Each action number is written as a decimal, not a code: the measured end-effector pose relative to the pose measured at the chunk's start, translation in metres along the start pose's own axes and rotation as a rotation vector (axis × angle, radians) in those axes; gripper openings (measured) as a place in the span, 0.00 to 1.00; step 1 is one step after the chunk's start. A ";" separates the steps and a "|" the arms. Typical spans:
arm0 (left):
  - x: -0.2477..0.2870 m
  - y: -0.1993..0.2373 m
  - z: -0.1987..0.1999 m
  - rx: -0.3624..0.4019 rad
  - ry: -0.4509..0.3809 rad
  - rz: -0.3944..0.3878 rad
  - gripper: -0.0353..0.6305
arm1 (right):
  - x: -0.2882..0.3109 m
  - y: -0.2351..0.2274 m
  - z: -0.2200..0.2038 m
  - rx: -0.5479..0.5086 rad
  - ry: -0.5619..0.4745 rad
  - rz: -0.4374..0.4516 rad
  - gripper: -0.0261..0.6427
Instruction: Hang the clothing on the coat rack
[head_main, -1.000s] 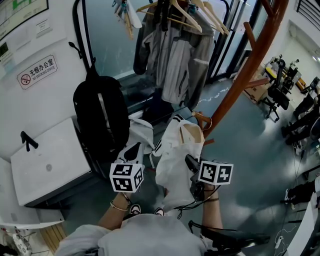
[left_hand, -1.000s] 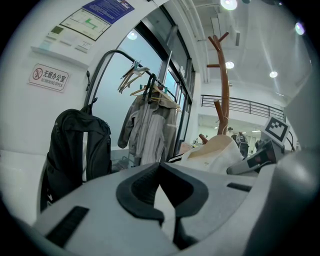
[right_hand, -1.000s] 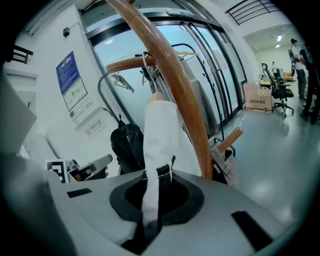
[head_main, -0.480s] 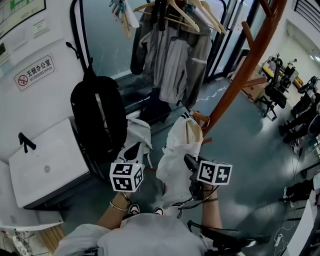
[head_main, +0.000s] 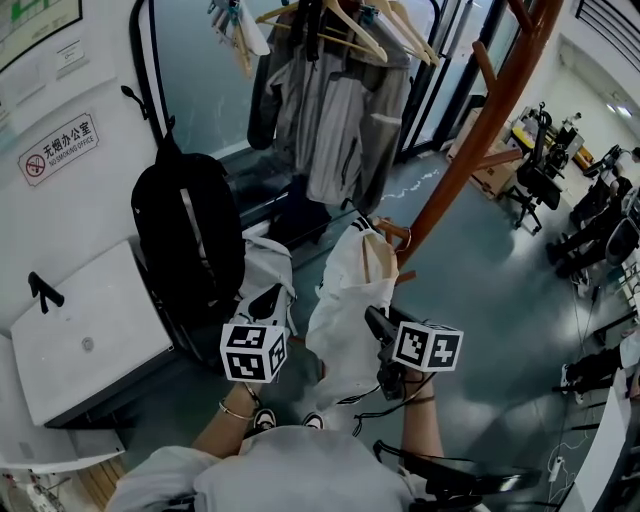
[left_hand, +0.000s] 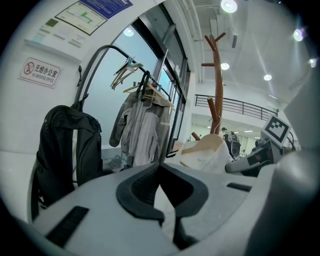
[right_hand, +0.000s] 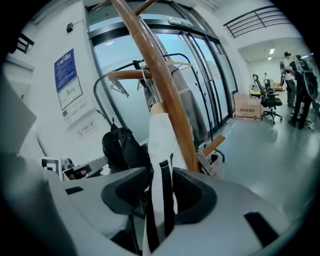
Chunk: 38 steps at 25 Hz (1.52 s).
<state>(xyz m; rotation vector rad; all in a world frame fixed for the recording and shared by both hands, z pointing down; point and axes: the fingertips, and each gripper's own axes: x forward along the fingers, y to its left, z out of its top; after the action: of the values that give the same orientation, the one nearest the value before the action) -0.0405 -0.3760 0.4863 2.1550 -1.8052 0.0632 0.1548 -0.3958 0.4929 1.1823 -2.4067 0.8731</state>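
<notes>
A white garment (head_main: 345, 300) with black stripes hangs by its collar on a low peg (head_main: 392, 232) of the brown wooden coat rack (head_main: 470, 150). My right gripper (head_main: 372, 320) is at the garment's right edge. Its jaws have just been opening and now stand open. In the right gripper view the striped cloth (right_hand: 161, 145) hangs loose between the right gripper (right_hand: 161, 175) jaws, in front of the rack pole (right_hand: 160, 80). My left gripper (head_main: 268, 298) is on the garment's left side. In the left gripper view its (left_hand: 160, 167) pads are closed with pale cloth pinched between them.
A black backpack (head_main: 185, 235) hangs on a dark rail at the left, above a white cabinet (head_main: 85, 340). Grey jackets (head_main: 335, 110) on hangers are behind the garment. Office chairs (head_main: 540, 185) stand at the far right on the grey floor.
The right gripper's jaws have opened off the striped cloth. The garment stays hanging on the peg. Both hands have kept their places.
</notes>
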 end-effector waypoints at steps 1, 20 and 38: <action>0.000 -0.001 0.000 0.001 0.001 -0.007 0.06 | -0.002 -0.001 0.001 0.002 -0.007 -0.007 0.31; 0.007 -0.021 0.013 0.032 0.006 -0.182 0.06 | -0.050 -0.007 0.009 0.074 -0.167 -0.201 0.33; -0.009 -0.060 -0.013 0.052 0.061 -0.332 0.06 | -0.106 -0.013 -0.029 0.162 -0.263 -0.379 0.16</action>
<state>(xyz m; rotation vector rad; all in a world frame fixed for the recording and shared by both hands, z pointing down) 0.0178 -0.3550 0.4836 2.4306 -1.4070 0.0973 0.2300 -0.3203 0.4646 1.8432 -2.2147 0.8431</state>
